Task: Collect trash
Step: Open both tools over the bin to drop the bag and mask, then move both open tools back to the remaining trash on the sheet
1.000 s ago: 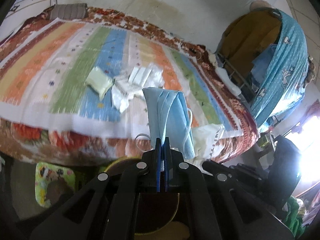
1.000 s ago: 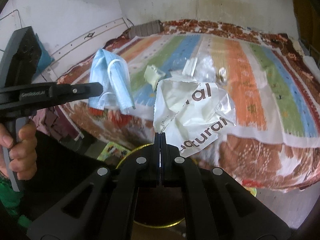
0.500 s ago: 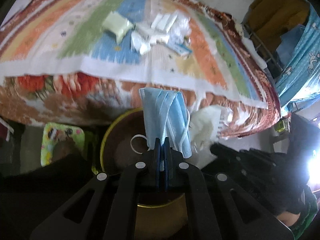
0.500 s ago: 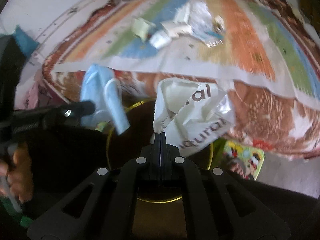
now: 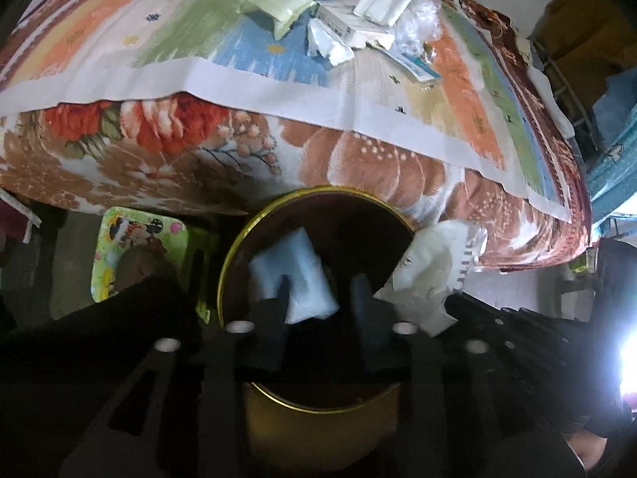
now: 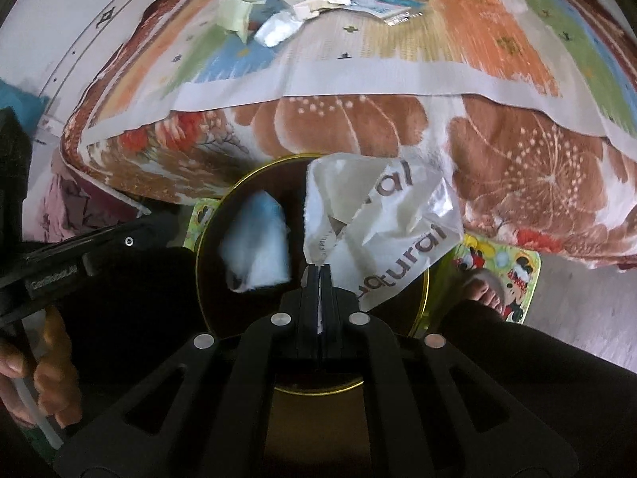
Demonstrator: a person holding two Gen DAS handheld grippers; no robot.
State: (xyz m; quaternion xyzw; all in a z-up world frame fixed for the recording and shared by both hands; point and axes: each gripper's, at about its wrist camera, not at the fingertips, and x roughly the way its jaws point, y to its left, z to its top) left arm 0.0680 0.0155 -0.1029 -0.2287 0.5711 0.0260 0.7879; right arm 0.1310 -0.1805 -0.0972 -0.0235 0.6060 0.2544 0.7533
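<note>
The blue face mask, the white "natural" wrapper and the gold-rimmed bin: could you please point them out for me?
blue face mask [image 5: 294, 275]: left wrist view, middle of the folded cloth.
white "natural" wrapper [image 6: 382, 223]: right wrist view, centre of the crumpled sheet.
gold-rimmed bin [image 6: 223, 207]: right wrist view, left part of the rim.

A: What furniture is in the room?
B: A bed [image 5: 358, 167] fills most of the view. On it lies a striped sheet [image 5: 159, 20] over a brown blanket with red flowers [image 6: 358, 127].
A: And the floor?
B: Pale floor [image 6: 577, 310], with a green cartoon mat [image 5: 131, 247] beside the bed.
A: The wall and the light?
B: A white wall [image 6: 79, 8] at the left, a blue curtain [image 5: 613, 175] at the right, and strong glare [image 5: 629, 354] low at the right.
</note>
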